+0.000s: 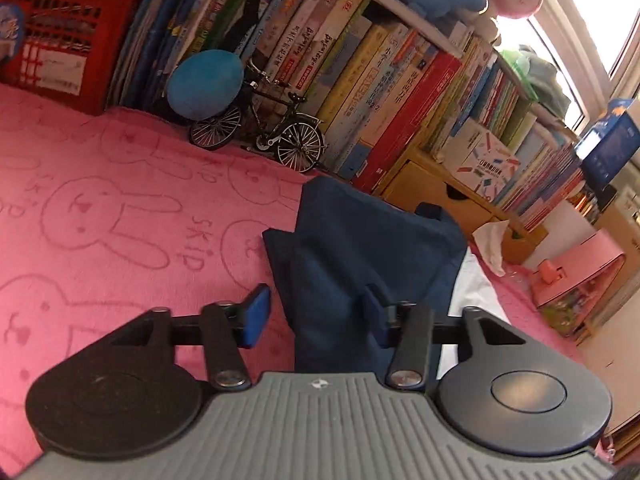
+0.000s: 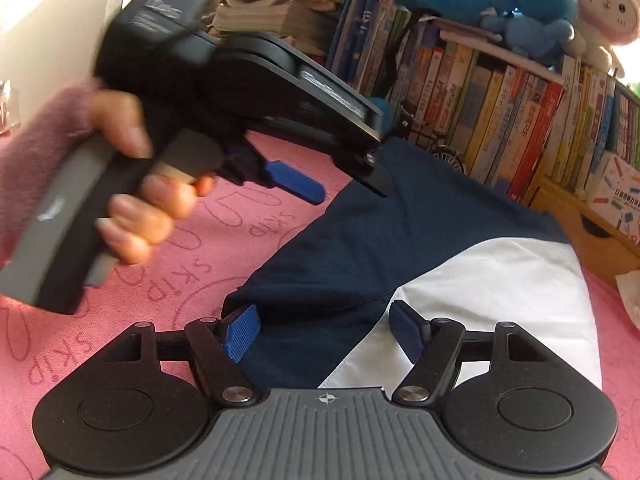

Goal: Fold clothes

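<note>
A navy and white garment (image 2: 400, 248) lies folded on a pink rabbit-print blanket (image 2: 200, 248). It also shows in the left wrist view (image 1: 360, 248) as a navy fold with a white strip at its right. My left gripper (image 1: 316, 316) is open, its blue pads either side of the garment's near navy edge, hovering just above. It also shows in the right wrist view (image 2: 312, 184), held by a hand in a pink sleeve. My right gripper (image 2: 326, 332) is open, straddling the near edge where navy meets white.
A bookshelf (image 1: 400, 92) full of books lines the far side. A model bicycle (image 1: 260, 128) and a blue ball (image 1: 204, 84) stand by it. A red crate (image 1: 60, 48) is at far left. A tissue (image 1: 492, 248) and pink toy house (image 1: 580, 280) lie right.
</note>
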